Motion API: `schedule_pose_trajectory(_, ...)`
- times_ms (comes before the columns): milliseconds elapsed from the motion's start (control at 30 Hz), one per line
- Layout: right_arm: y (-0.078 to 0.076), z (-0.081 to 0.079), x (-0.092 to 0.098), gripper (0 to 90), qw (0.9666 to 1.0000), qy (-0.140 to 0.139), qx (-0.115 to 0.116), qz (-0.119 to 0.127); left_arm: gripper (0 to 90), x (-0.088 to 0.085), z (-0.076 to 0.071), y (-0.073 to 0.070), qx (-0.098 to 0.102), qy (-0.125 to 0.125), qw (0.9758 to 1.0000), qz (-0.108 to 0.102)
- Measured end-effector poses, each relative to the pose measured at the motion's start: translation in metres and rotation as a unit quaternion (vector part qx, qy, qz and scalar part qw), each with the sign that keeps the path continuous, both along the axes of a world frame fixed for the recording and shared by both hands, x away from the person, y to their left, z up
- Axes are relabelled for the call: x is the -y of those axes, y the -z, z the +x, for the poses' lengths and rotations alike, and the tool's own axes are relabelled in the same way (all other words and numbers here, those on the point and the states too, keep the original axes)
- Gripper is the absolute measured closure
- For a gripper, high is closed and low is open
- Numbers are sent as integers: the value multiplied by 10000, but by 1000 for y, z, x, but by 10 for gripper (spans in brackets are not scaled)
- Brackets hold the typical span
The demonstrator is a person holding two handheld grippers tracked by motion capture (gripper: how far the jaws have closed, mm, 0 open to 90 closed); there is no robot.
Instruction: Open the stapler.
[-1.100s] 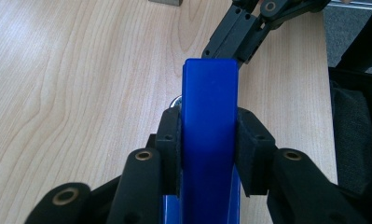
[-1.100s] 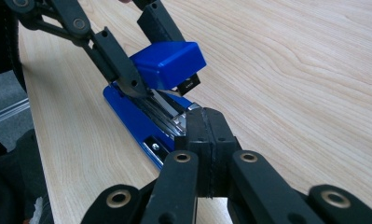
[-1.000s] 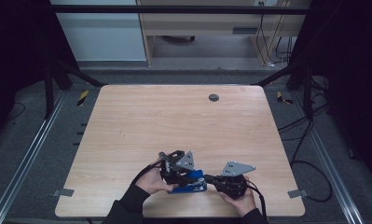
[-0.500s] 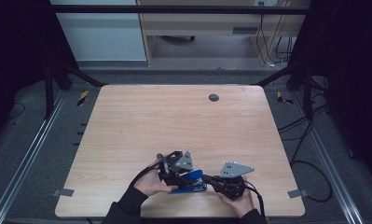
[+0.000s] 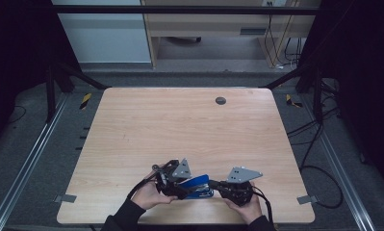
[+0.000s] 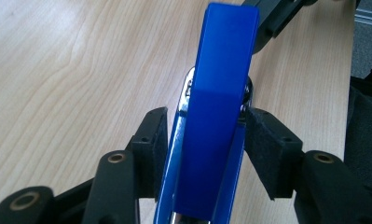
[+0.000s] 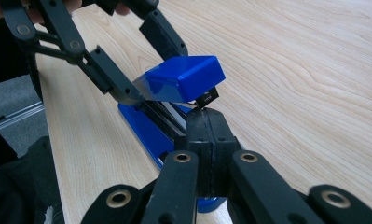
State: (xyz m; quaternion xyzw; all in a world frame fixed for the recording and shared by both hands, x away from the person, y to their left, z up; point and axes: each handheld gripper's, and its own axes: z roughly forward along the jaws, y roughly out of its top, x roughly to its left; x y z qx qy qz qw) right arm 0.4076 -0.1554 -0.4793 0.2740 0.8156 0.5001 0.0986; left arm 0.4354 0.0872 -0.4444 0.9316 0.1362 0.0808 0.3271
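A blue stapler (image 5: pixel 199 185) lies near the table's front edge with its lid raised (image 7: pixel 181 78). My left gripper (image 5: pixel 185 188) reaches it from the left. Its jaws have just been opening and now stand on either side of the stapler's body (image 6: pixel 216 116), the pads (image 6: pixel 152 140) close beside it without pressing. My right gripper (image 5: pixel 214 185) comes from the right with its jaws shut together. Its tips (image 7: pixel 206 116) sit at the stapler's open end, right below a small black part (image 7: pixel 208 98) under the lid. Whether they pinch that part I cannot tell.
The wooden table (image 5: pixel 189 125) has a round dark grommet (image 5: pixel 220 100) near its far edge. Metal rails and cables run along the floor to the right (image 5: pixel 319 168). A person's hands hold both grippers at the front edge.
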Motion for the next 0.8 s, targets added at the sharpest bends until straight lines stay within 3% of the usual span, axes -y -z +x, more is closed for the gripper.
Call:
schedule_pose_trajectory(233, -2, 0, -1, 900, 10000, -13, 5, 46, 501, -14, -6, 3, -25, -265, 9995, -150)
schedule_pose_trajectory(400, -3, 0, -2, 900, 10000, -25, -1, 59, 500, -26, -15, 3, 121, -576, 9974, -412)
schedule_pose_trajectory(467, -3, 0, -3, 900, 10000, -26, -9, 74, 507, -33, -22, 4, 201, -881, 9936, -670)
schedule_pose_trajectory(700, -3, 0, -3, 900, 10000, -17, -14, 68, 564, -42, -38, 7, 372, -1521, 9818, -1077)
schedule_pose_trajectory(800, -4, 0, -3, 900, 10000, 3, -16, 65, 581, -44, -41, 9, 392, -1760, 9747, -1317)
